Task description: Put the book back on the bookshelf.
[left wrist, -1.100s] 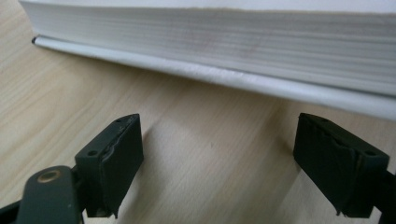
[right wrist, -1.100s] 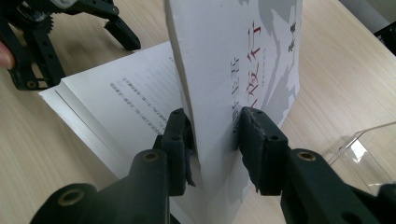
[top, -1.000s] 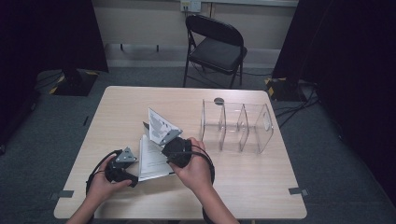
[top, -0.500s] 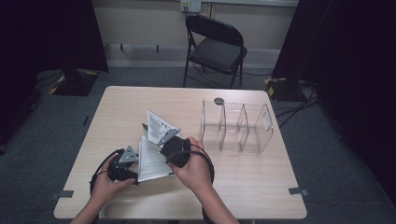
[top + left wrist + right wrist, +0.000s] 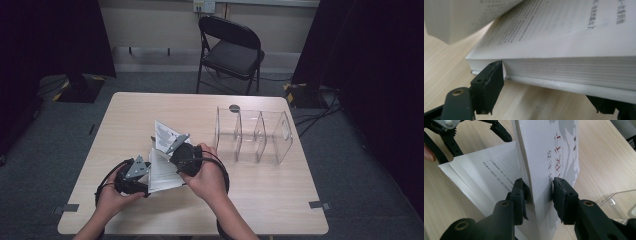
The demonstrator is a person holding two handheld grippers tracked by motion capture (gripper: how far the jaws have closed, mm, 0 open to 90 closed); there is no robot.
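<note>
Dark curtains flank a pale wall, with a black folding chair (image 5: 231,47) at 12 o'clock beyond the light wood tabletop (image 5: 125,115).

Change over the last second: the raised front cover and pages have shifted a little between the earlier high views and this one. Left tool (image 5: 131,176) jaws have just been closing in, with the lower page block between them. In the left gripper view one jaw stands against the block's edge and the other is mostly hidden under the back cover at the far corner; I cannot tell whether the pads press yet. Judgement: the left side is being set up to pin the book down while the right opens it further.

Right tool (image 5: 539,192): clamped on the front cover and a thin sheaf of pages, held up nearly on edge.

White paperback book with printed pages and a grey-and-red cover design (image 5: 162,167): lies near the tabletop's middle, toward 7 o'clock, between the two tools. Open, thick page block flat on the wood, upper leaves curling.

Clear acrylic three-bay organiser (image 5: 254,134) stands apart at 3 o'clock, bays bare.
</note>
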